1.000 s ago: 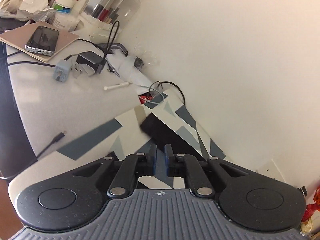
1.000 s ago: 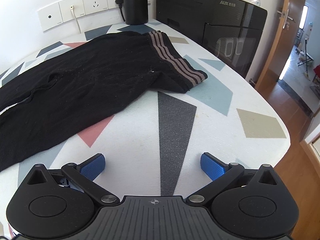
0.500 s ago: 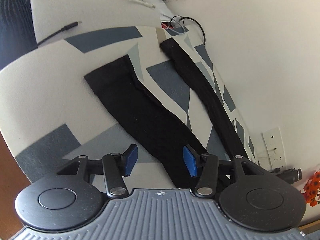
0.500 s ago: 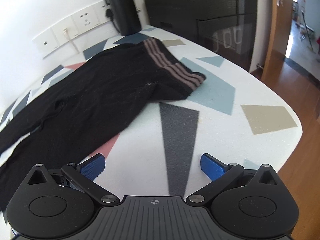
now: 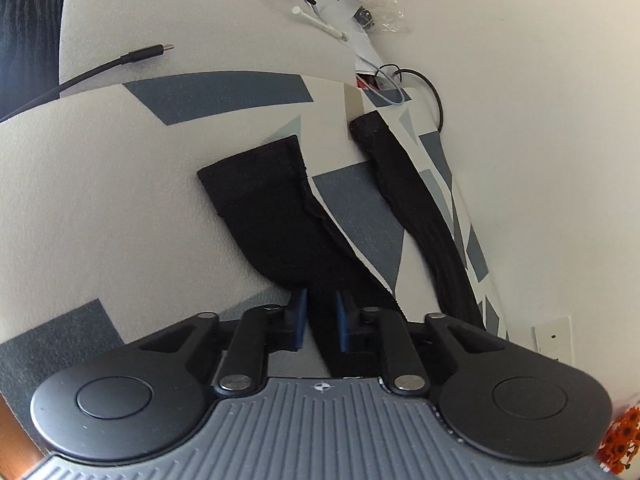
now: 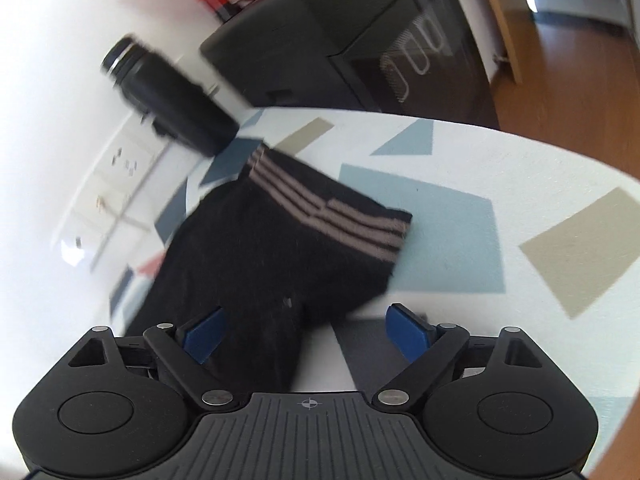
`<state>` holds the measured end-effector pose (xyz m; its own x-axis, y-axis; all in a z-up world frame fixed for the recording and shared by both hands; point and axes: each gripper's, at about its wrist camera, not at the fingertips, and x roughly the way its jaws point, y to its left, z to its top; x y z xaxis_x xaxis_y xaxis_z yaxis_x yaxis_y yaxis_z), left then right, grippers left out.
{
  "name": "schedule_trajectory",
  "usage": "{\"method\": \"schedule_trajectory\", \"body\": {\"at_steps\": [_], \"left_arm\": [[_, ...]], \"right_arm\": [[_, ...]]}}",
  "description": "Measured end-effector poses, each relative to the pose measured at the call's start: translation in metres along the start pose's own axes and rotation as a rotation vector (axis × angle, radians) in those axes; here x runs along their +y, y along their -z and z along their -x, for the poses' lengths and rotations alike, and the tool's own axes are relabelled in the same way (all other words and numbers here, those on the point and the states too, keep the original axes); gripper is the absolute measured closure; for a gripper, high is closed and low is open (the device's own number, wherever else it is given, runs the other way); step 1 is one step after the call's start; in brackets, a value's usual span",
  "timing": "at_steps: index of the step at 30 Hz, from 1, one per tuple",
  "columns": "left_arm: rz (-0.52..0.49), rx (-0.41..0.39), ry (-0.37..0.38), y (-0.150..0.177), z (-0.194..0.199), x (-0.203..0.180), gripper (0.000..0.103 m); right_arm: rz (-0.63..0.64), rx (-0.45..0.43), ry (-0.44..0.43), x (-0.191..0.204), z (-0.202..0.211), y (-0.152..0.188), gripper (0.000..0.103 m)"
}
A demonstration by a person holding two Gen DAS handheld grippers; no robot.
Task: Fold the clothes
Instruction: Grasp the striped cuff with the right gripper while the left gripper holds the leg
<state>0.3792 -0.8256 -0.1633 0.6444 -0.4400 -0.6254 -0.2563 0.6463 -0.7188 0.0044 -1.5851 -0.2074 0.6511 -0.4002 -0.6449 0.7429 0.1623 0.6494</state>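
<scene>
Left gripper point(image 5: 322, 322) closing, pads pinching near leg of black trousers point(image 5: 276, 216) on patterned table point(image 5: 100, 200). Right gripper point(image 6: 306, 334) closing, fabric between pads, not yet gripped.

- Premises: a lived-in home, a room used for both household chores and desk work.
- Work surface: a rounded table point(image 6: 540, 168) under a soft cover printed with grey, blue and beige shapes, pushed against a plain white wall point(image 5: 540, 120).
- Wall fittings: a row of domestic sockets point(image 6: 120, 160) beside the table.
- Appliance: a black cabinet-style unit point(image 6: 360, 40) with a lit digit display (make unreadable in the blur) at the table's end.
- Floor: warm wood boards point(image 6: 560, 72).
- Personal clutter: a loose charging cable point(image 5: 100, 68), papers and wrappers point(image 5: 360, 28) at the far end, a black flask point(image 6: 172, 96), orange flowers point(image 5: 622, 440).
</scene>
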Motion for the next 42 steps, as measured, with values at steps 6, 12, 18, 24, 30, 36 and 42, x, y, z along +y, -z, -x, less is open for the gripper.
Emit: {"method": "schedule_trajectory", "body": {"at_steps": [6,12,18,24,30,36,42], "left_arm": [[-0.008,-0.025,0.011,-0.004,0.005,0.0,0.099],[-0.041,-0.048,0.016,-0.009,0.022,0.003,0.1],[-0.025,0.028,0.041,-0.009,0.031,0.016,0.095],[0.043,0.06,0.098,-0.006,0.011,0.016,0.06],[0.089,0.023,0.123,-0.011,-0.015,0.006,0.062],[0.066,-0.008,0.087,-0.007,-0.011,0.004,0.1],[0.014,-0.037,0.101,-0.007,0.023,0.006,0.1]], "right_arm": [[-0.076,0.058,0.037,0.0,-0.024,-0.017,0.098],[-0.043,0.006,0.015,-0.003,0.0,-0.019,0.099],[-0.043,-0.024,0.046,-0.02,0.027,-0.021,0.099],[-0.055,0.0,0.053,-0.035,0.034,-0.01,0.099],[-0.05,0.008,0.066,-0.035,0.031,-0.002,0.099],[-0.043,0.005,0.061,-0.031,0.033,-0.007,0.099],[-0.008,-0.014,0.036,-0.027,0.051,-0.018,0.099]]}}
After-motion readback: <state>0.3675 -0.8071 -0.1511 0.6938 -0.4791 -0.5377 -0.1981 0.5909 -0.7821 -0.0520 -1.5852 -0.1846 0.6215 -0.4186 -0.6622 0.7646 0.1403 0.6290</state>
